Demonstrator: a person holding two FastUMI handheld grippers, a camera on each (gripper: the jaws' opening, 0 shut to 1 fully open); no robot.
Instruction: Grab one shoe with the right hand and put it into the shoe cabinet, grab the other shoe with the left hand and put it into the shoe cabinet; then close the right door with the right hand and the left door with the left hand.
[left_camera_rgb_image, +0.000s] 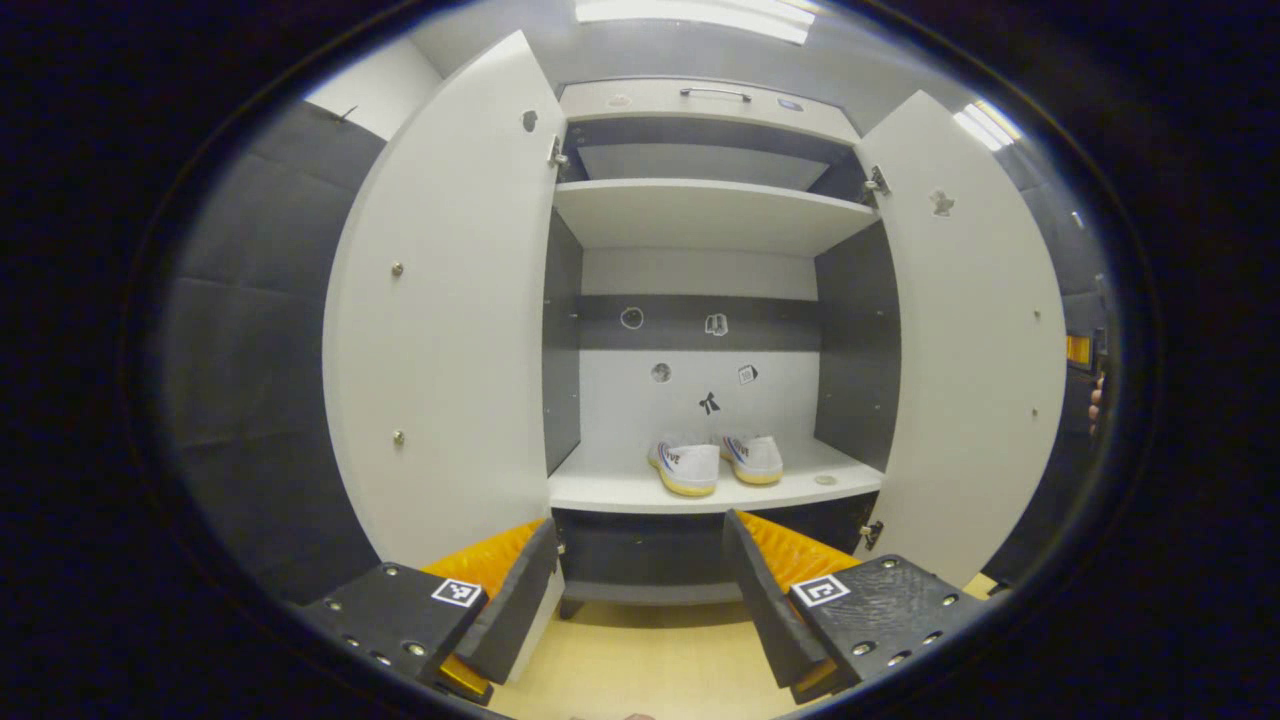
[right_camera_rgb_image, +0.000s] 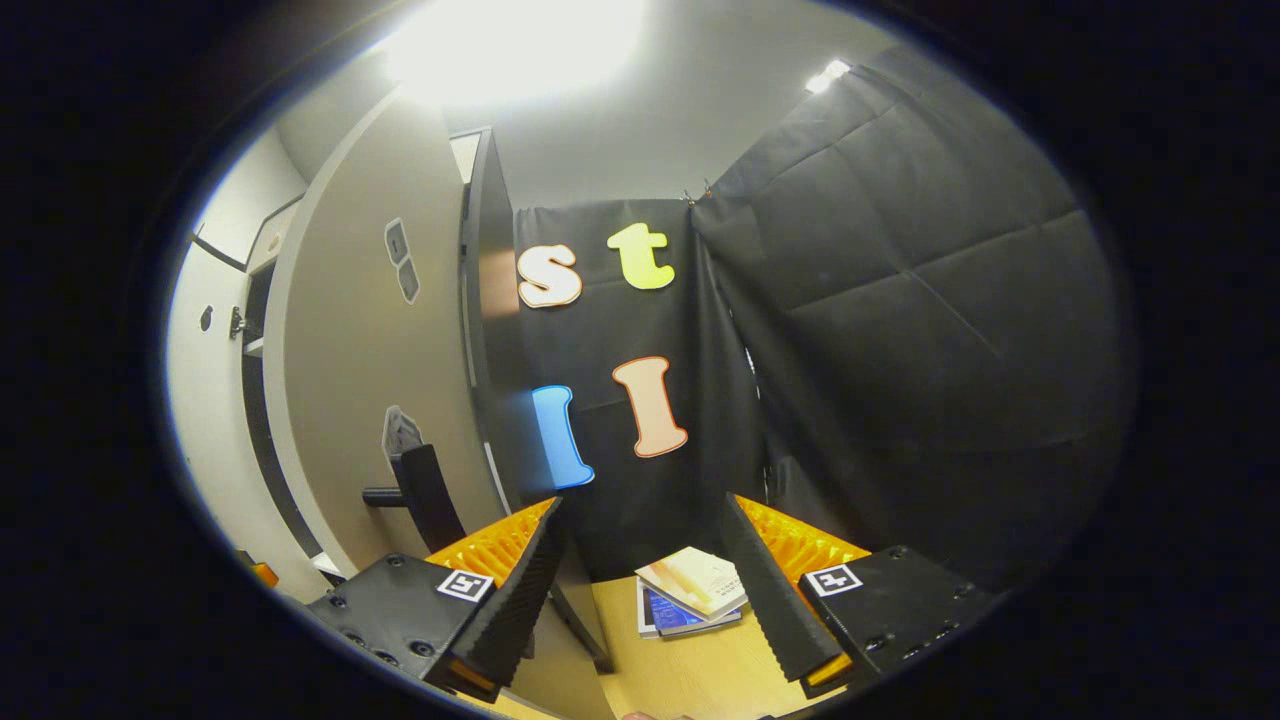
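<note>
Two white shoes, the left shoe (left_camera_rgb_image: 686, 466) and the right shoe (left_camera_rgb_image: 755, 458), stand side by side on the lower shelf (left_camera_rgb_image: 610, 490) of the shoe cabinet, heels toward me. Both doors hang open: the left door (left_camera_rgb_image: 450, 330) and the right door (left_camera_rgb_image: 975, 340). My left gripper (left_camera_rgb_image: 640, 590) is open and empty, a little way in front of the cabinet's base. My right gripper (right_camera_rgb_image: 650, 590) is open and empty too. It sits just right of the right door (right_camera_rgb_image: 350, 400), whose outer face and dark handle (right_camera_rgb_image: 425, 495) show at its left.
An upper shelf (left_camera_rgb_image: 700, 210) and a top drawer with a handle (left_camera_rgb_image: 715, 94) sit above the shoes. A few books (right_camera_rgb_image: 695, 590) lie on the yellowish floor (left_camera_rgb_image: 650, 670) by the black cloth wall (right_camera_rgb_image: 900, 330). A bit of a hand (left_camera_rgb_image: 1096, 402) shows beyond the right door's edge.
</note>
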